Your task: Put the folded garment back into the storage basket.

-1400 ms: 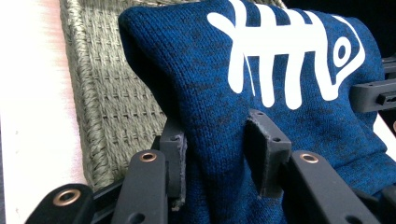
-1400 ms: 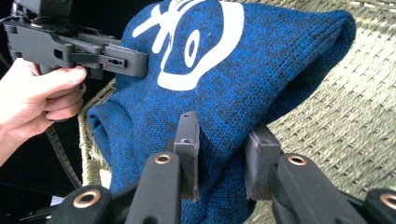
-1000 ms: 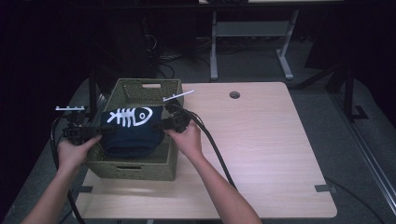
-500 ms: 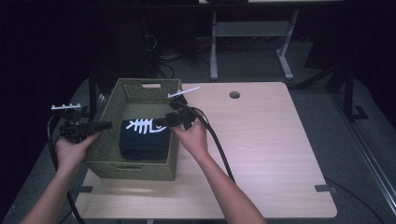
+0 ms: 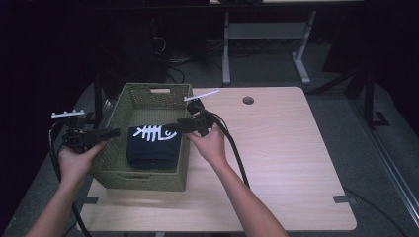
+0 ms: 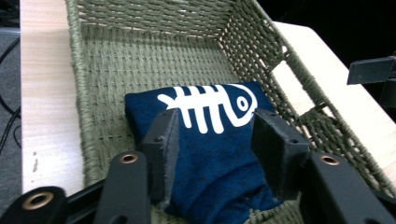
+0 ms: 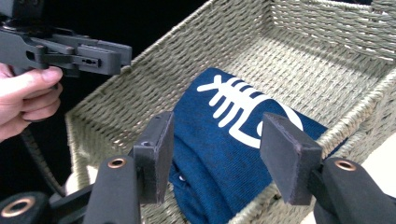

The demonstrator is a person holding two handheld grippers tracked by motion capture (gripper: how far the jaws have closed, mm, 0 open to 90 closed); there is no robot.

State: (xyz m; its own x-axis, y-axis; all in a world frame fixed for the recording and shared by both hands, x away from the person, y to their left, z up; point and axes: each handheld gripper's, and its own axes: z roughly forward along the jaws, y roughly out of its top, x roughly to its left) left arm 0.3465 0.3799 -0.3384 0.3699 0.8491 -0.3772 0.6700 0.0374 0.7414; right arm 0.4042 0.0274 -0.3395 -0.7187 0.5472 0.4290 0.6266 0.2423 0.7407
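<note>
In the woven basket [image 5: 114, 118] lies a folded navy fishbone-print garment [image 5: 152, 146]; both tongs spread, empty.

From above the person's side, the high view looks forward and down over the whole wooden table [image 5: 296, 163], taking in the woven basket [image 5: 148, 175] from some way off. The left gripper view rides low and close, looking along its own jaws across the basket [image 6: 84, 93] toward the far edge — the right gripper view faces back the other way, just as near. All three share the folded navy cloth [image 5: 150, 145] [image 6: 210, 154] [image 7: 219, 149] with its white fishbone print — seen from opposite ends.
</note>
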